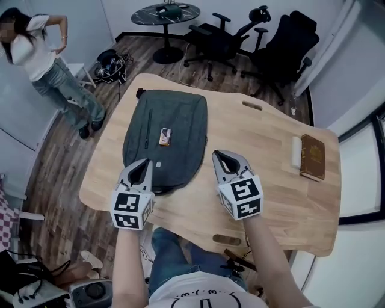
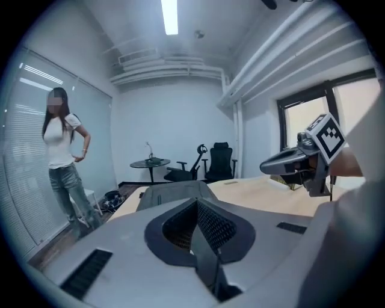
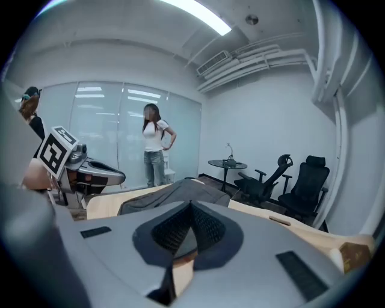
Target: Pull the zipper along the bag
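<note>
The left gripper (image 1: 145, 163) has its jaws pressed together with nothing between them (its own view (image 2: 196, 207) shows the ribbed pads meeting). It is held above the bag's near-left corner. The right gripper (image 1: 220, 158) is likewise closed and empty (image 3: 191, 208), above bare desk (image 1: 264, 135) just right of the bag's near end. The grey bag (image 1: 165, 135) lies flat on the desk's left half, running from close to the far edge toward the front edge, with a small orange label (image 1: 165, 136) on top. A brown book (image 1: 312, 157) lies near the right edge. Beyond the desk are black chairs (image 1: 283, 42) and a round table (image 1: 165, 13); a person (image 1: 42, 57) stands off the left side.
</note>
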A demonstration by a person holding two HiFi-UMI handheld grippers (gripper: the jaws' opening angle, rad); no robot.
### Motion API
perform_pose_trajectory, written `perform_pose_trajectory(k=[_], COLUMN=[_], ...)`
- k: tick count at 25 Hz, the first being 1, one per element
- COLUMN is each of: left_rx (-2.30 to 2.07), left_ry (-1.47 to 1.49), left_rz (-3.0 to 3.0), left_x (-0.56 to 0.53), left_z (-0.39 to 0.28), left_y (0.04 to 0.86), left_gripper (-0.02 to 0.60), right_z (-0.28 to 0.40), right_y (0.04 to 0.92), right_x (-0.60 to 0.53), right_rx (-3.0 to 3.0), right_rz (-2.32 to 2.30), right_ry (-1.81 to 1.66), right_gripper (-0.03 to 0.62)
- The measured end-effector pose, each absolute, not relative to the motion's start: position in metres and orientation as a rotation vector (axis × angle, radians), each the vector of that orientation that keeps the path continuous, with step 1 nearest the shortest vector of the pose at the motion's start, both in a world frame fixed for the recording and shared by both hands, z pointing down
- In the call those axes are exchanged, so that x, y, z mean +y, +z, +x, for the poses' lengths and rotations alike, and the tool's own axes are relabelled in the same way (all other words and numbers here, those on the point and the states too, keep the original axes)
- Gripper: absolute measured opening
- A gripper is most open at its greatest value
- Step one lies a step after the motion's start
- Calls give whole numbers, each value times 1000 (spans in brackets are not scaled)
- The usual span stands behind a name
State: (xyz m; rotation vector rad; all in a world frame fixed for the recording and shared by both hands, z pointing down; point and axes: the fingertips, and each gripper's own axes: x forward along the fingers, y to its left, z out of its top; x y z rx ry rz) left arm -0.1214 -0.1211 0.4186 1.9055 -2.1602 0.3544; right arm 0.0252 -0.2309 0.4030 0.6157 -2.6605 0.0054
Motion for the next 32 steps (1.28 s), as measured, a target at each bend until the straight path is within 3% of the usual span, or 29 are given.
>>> perform_pose_trajectory(k=[32], left_rx=[-2558], left_ry=[110], left_rz=[2209], left_x=[5], left_z=[-134], left_y=[232], left_gripper=[14], right_z=[53], right_y=[232], right_x=[-79], right_rx=[-2859], right_rz=[1111], right_ry=[-307], right_gripper=[51])
